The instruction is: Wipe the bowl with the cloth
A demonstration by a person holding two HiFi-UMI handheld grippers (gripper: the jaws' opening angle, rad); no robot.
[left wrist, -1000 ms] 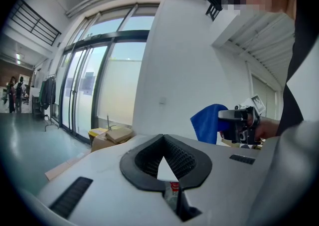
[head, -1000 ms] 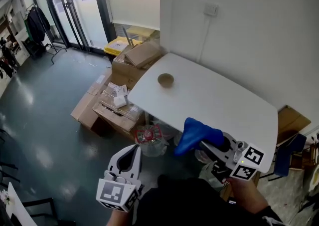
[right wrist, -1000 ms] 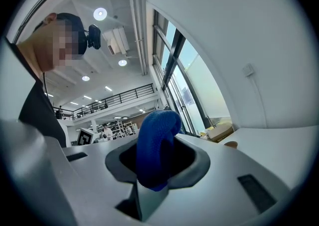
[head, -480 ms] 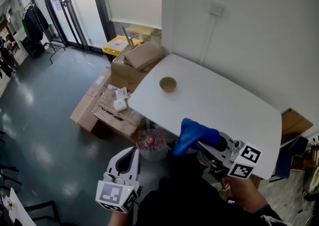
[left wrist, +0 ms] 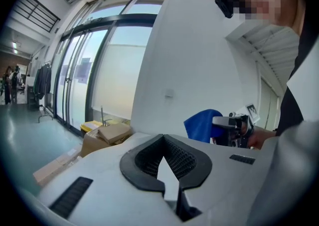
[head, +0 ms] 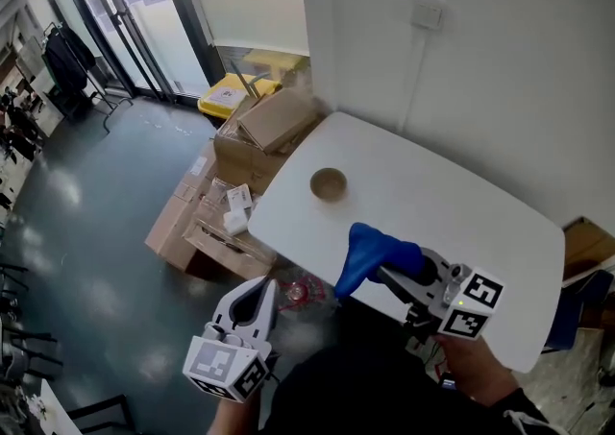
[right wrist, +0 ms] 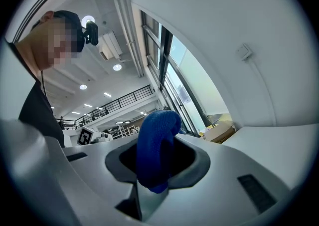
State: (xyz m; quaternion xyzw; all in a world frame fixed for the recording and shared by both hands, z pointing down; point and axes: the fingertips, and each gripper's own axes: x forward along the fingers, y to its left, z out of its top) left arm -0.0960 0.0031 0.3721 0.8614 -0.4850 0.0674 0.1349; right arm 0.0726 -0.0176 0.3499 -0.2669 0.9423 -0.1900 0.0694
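Observation:
A small tan bowl (head: 329, 183) stands upright on the white table (head: 461, 222), near its left end. My right gripper (head: 377, 268) is shut on a blue cloth (head: 373, 252) and hovers over the table's near edge, well short of the bowl. In the right gripper view the cloth (right wrist: 156, 149) bulges up out of the jaws and droops over them. My left gripper (head: 263, 293) is shut and empty, held off the table's near-left side above the floor. From the left gripper view I see the cloth (left wrist: 202, 124) and the right gripper (left wrist: 230, 128) to its right.
Cardboard boxes (head: 258, 140) and packaging are piled on the floor against the table's left end, with a yellow bin (head: 224, 94) behind them. A wall with a socket (head: 426, 14) runs along the table's far side. A red-and-clear bin (head: 303, 289) sits under the near edge.
The view has shifted, so the table and bowl sit lower and closer in frame. Both grippers have edged toward the table; the right one still holds the cloth.

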